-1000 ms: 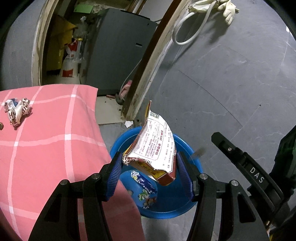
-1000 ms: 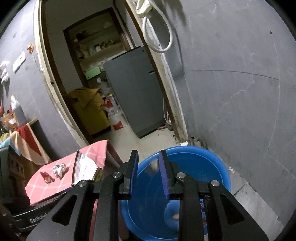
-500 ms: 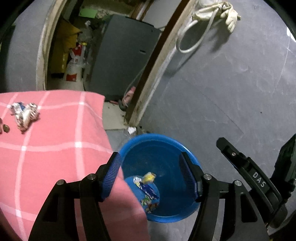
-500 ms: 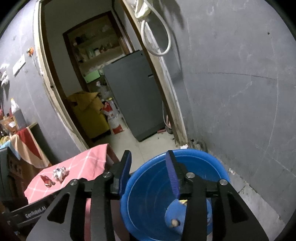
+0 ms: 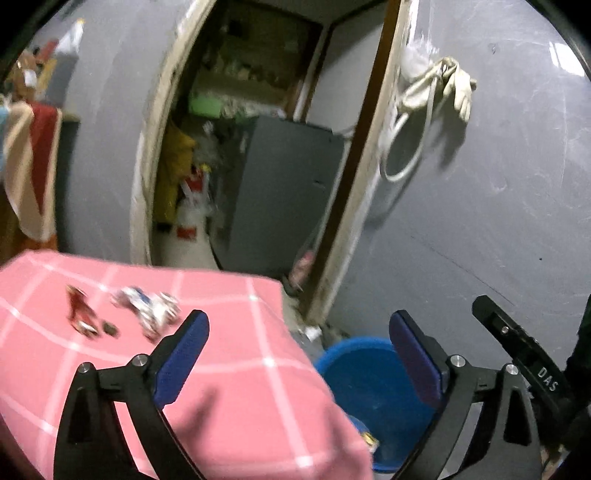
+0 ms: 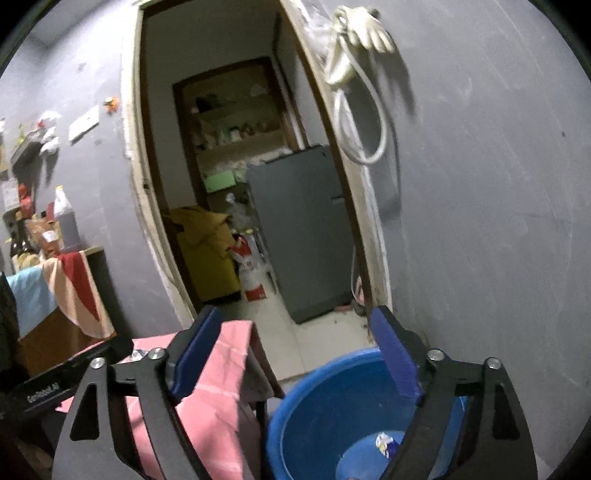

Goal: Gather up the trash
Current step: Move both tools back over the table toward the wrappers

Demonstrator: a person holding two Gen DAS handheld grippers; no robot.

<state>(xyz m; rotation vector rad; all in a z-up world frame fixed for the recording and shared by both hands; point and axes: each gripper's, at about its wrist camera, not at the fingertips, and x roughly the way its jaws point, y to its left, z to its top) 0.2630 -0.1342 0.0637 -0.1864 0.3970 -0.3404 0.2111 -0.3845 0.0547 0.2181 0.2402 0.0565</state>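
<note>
Currently the left gripper is spreading its jaws wide, with nothing between the blue pads. It is hanging over the near right corner of the table, which a pink checked cloth is covering. The right gripper is also opening, jaws wide, nothing clamped between them. It is sitting above the gap between the table's right edge and the blue basin.

The basin is standing on the floor just beside the table's right edge, against the grey wall. Inside it a smaller blue dish is lying on the bottom with a crumpled wrapper on it. In the left wrist view a scrap of yellow packaging is peeking out at the basin's near side, right under the cloth's corner; most of it is hidden.

Trash is still lying on the table: a crumpled white-and-blue wrapper toward the far edge, a red wrapper just left of it, and a small dark bit between them. All three are blurred, so the details are not readable.

Further out, an open doorway is showing a grey cabinet, a yellow bag and a red-and-white sack on the tiled floor. A white hose loop and pale gloves are hanging on the wall right of the door frame. A striped cloth is draping over a counter at far left.
</note>
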